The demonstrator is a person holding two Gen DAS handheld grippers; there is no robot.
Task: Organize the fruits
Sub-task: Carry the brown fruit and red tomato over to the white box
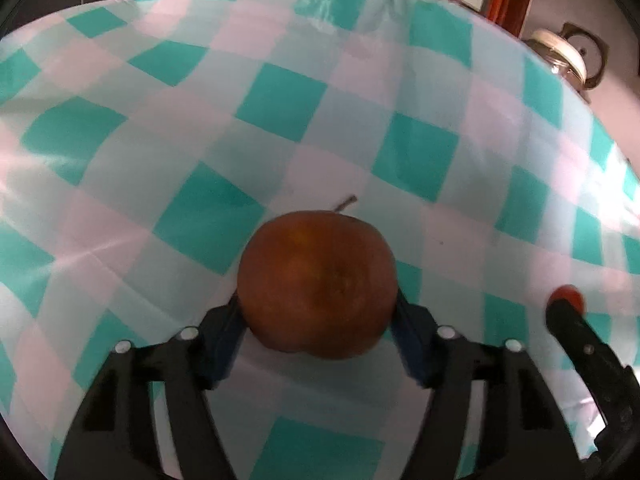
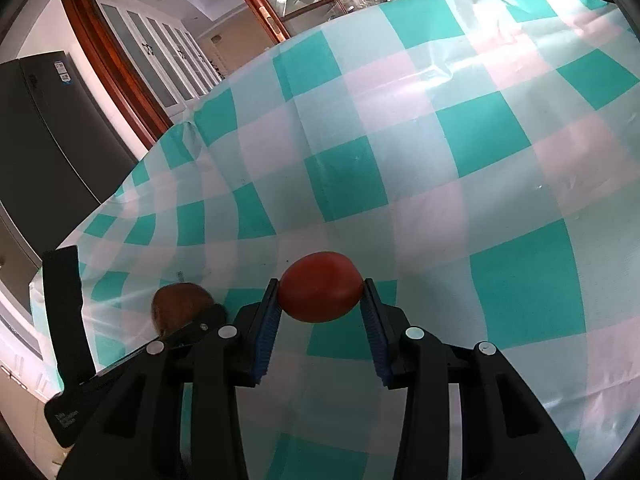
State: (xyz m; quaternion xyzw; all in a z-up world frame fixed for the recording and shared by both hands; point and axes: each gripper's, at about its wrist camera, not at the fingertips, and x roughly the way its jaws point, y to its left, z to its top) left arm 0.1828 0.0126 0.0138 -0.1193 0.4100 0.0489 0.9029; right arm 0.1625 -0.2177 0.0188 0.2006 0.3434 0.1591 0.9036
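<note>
My left gripper (image 1: 318,308) is shut on a brown-red apple (image 1: 316,280) with a short stem, held over the teal-and-white checked tablecloth (image 1: 280,100). My right gripper (image 2: 322,294) is shut on a smaller red tomato (image 2: 320,286), its blue pads pressing both sides. In the left wrist view the right gripper shows at the right edge with the tomato (image 1: 568,294) peeking past it. In the right wrist view the apple (image 2: 178,300) and the left gripper show at the lower left.
The checked cloth (image 2: 480,140) covers the whole table. A kettle (image 1: 568,60) stands beyond the table's far right edge. A dark fridge (image 2: 48,140) and wooden-framed glass doors (image 2: 160,40) stand beyond the table.
</note>
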